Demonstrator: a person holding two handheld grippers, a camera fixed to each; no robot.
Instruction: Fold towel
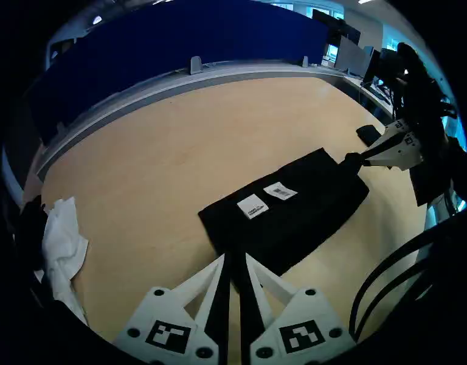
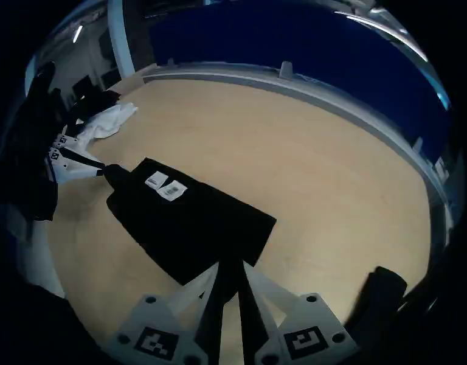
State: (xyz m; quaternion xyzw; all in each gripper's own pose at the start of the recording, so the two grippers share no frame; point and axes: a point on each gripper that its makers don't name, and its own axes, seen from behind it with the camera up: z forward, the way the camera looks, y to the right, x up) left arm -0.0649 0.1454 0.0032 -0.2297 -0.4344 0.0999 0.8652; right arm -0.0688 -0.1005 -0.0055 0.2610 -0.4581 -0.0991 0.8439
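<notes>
A black towel (image 1: 294,210) (image 2: 185,222) lies as a long strip on the wooden table (image 1: 172,152) (image 2: 306,158), two white labels (image 1: 253,207) (image 2: 155,179) facing up. In the left gripper view, my left gripper (image 1: 235,258) is shut on the towel's near end, and the right gripper (image 1: 354,160) pinches the far end. Seen from the right gripper view, my right gripper (image 2: 231,266) is shut on the near end, with the left gripper (image 2: 106,170) clamped on the far corner.
A crumpled white cloth (image 1: 63,243) (image 2: 109,121) lies near the table's edge. A small dark object (image 1: 368,132) (image 2: 379,292) rests beyond the towel. A blue partition (image 1: 172,42) (image 2: 294,42) lines the far side. Black cables (image 1: 404,261) hang by the right gripper's side.
</notes>
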